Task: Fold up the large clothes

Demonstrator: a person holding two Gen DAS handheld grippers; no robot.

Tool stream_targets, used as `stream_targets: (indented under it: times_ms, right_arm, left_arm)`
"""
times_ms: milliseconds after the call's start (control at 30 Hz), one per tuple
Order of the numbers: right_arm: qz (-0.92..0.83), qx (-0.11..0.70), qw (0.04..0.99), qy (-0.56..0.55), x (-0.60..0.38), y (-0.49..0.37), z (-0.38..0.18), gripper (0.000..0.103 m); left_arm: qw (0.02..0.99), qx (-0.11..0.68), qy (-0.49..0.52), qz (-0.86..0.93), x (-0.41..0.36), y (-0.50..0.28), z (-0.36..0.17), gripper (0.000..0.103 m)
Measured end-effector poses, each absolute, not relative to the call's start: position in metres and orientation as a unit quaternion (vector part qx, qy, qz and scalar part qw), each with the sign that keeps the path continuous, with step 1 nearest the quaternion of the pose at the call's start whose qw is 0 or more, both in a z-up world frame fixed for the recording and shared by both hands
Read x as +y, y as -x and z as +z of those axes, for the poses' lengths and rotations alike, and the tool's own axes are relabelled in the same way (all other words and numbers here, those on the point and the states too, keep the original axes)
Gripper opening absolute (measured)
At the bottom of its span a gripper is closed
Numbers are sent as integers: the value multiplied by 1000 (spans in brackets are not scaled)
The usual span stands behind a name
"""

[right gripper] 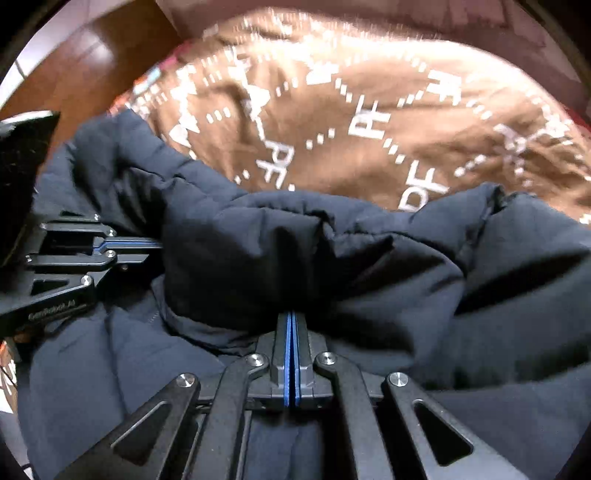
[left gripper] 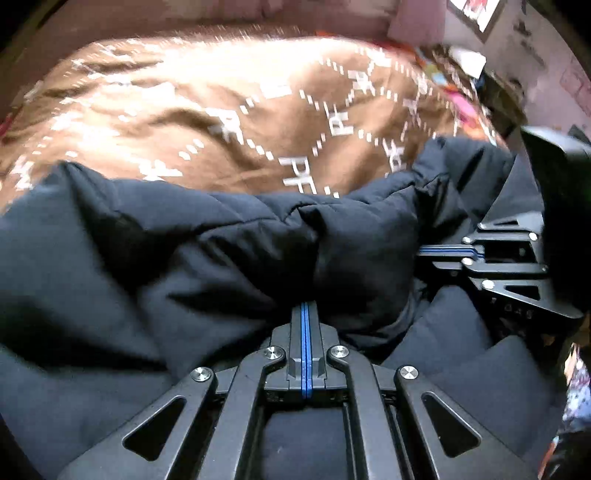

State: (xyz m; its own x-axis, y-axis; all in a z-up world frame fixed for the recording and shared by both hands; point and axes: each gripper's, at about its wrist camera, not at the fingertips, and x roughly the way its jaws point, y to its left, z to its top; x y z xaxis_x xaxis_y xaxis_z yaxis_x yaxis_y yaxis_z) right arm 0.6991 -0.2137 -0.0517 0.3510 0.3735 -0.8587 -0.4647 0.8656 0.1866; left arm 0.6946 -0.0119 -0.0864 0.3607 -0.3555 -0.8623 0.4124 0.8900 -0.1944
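A dark navy padded jacket lies bunched across the near part of a bed; it also fills the right wrist view. My left gripper is shut on a thick fold of the jacket, fingertips buried in the fabric. My right gripper is shut on the same jacket fold a little to the right. The right gripper shows in the left wrist view, shut on the jacket. The left gripper shows in the right wrist view, also shut on it. The two grippers are close together.
A brown bedspread with white lettering covers the bed beyond the jacket, also in the right wrist view. Wooden floor lies at the left. A cluttered area with colourful items and a wall picture stands at the back right.
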Motion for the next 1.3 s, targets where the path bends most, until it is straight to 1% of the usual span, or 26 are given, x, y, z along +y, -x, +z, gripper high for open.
stream_targets:
  times_ms: [67,100,133,200,233,267,300,367,400,433,467,500,567,633,667,700,733,767,833,867,933,1033,1300]
  right_arm:
    - [242,479,843,42,-221,-683,-35,6]
    - [238,466,851,38,-223,-676,-29,15]
    - [233,449,862,33,-228,-667,-20,27]
    - [223,415,882,20,-235,-649,-2,32]
    - [222,404,887,13,-235,-644,6,32]
    - [216,389,896,6,-239,-633,17,32]
    - [212,381,900,4,-232,-631,22,33]
    - [204,357,912,-1,-232,-608,40,47]
    - [201,348,916,-5,-230,-606,47,60]
    - [201,341,918,-9,-229,-600,55,70]
    - [198,332,922,-13,-228,-592,65,73]
    - [195,328,924,-15,-231,-587,71,75]
    - [190,318,929,-18,-233,-572,88,76]
    - [186,307,933,-19,-236,-560,102,82]
    - [185,301,936,-19,-238,-553,109,84]
    - [184,295,938,-19,-239,-545,117,87]
    - [184,288,940,-21,-241,-537,125,89]
    - [182,281,942,-24,-242,-526,133,91]
    - [179,272,945,-27,-245,-511,145,100]
    - [175,265,948,-29,-246,-502,151,103]
    - [164,252,953,-28,-247,-482,162,103]
    - [156,233,959,-26,-248,-451,176,103]
    - [160,196,967,-31,-253,-368,205,103]
  left_arm:
    - [839,497,-19,-222,-6,-685,-73,3]
    - [846,487,-8,-216,-2,-678,-65,3]
    - [852,480,-1,-210,-2,-673,-59,3]
    - [865,462,19,-196,7,-661,-45,4]
    - [871,453,29,-188,9,-654,-38,8]
    - [877,443,40,-182,11,-646,-30,14]
    - [881,436,47,-178,8,-640,-23,19]
    - [893,415,58,-163,10,-626,-3,41]
    - [899,403,62,-157,8,-619,7,44]
    - [904,394,64,-155,8,-613,15,47]
    - [907,386,63,-154,7,-607,21,48]
    - [911,377,59,-154,4,-597,32,50]
    - [917,366,54,-148,1,-581,49,61]
    - [924,350,52,-146,2,-561,66,62]
    - [928,341,49,-145,2,-551,76,65]
    - [933,332,39,-136,1,-545,82,68]
    - [937,321,37,-130,0,-532,93,74]
    - [940,314,36,-130,0,-525,99,75]
    - [947,294,32,-129,-1,-504,115,75]
    - [949,286,28,-129,-2,-494,123,76]
    - [955,267,16,-130,-5,-471,137,80]
    - [962,241,8,-132,-8,-435,155,95]
    - [971,197,14,-132,-2,-356,182,96]
